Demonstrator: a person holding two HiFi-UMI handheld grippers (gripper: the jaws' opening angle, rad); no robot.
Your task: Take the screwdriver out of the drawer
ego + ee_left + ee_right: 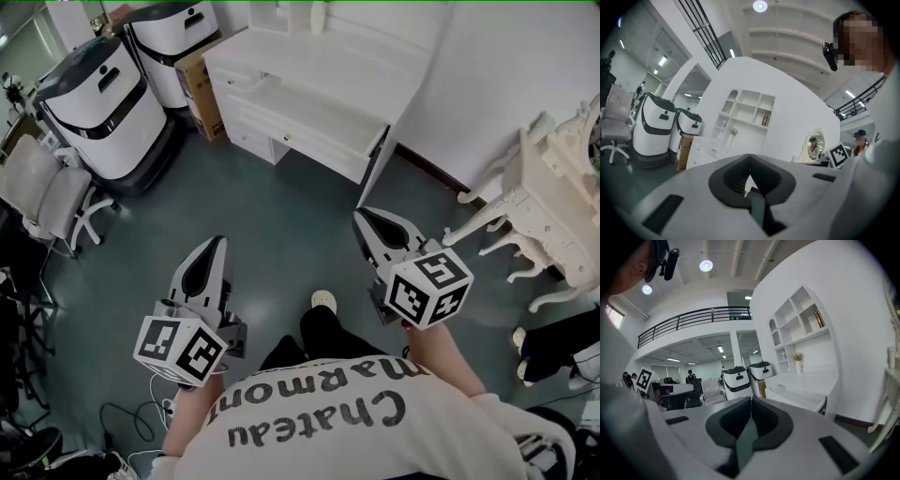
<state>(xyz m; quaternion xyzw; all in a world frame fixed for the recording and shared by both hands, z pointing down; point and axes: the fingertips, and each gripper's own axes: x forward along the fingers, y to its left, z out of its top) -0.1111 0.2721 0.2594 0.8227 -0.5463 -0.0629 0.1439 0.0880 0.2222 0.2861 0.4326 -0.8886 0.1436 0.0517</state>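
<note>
A white desk [328, 56] stands at the far side of the floor, with a wide shallow drawer [309, 122] pulled out of its front. No screwdriver shows in any view, and the inside of the drawer is too far off to make out. My left gripper [218, 241] hangs over the floor at lower left, shut and empty; in its own view [749, 156] the jaws meet. My right gripper [366, 215] is held at the middle right, nearer the desk, also shut with nothing in it [751, 398]. The open drawer [799, 398] lies ahead of the right gripper.
Two white-and-black machines [103, 103] and a cardboard box [202, 84] stand left of the desk. A white office chair [47, 192] is at far left. An ornate white table [553, 187] stands at the right. Cables [131, 422] lie on the floor at lower left.
</note>
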